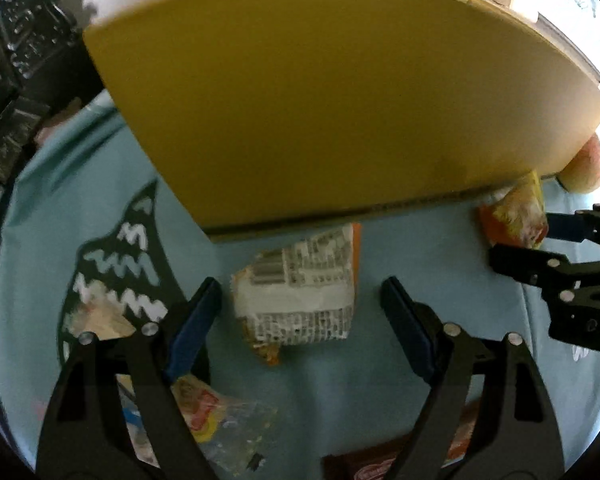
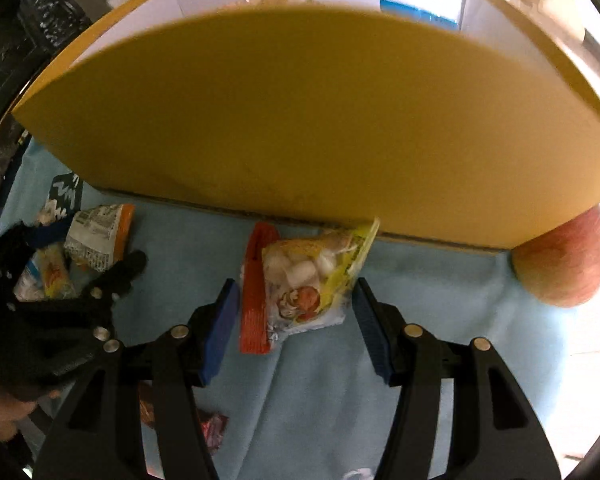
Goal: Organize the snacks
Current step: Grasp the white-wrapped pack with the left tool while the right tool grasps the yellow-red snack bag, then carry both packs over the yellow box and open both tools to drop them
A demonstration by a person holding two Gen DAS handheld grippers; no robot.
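Note:
A crumpled snack packet (image 1: 296, 300) with a white printed label and an orange edge lies on the light blue cloth (image 1: 420, 248). My left gripper (image 1: 300, 292) hangs over it, open, with a clear gap at each blue pad. A second packet (image 2: 300, 288), red-edged with yellow trim and white pieces inside, lies against the foot of the yellow box (image 2: 300, 120). My right gripper (image 2: 296, 292) straddles it, open, with its pads close beside the packet's edges. In the left wrist view the right gripper (image 1: 536, 240) shows at the far right.
The yellow box's tall wall (image 1: 320, 100) fills the far side; its inside is white. An apple (image 2: 564, 260) rests at the box's right corner. More packets (image 1: 212, 412) lie near the cloth's front edge, and a dark packet (image 2: 212, 428) lies under my right gripper. A hand (image 2: 4, 412) shows at lower left.

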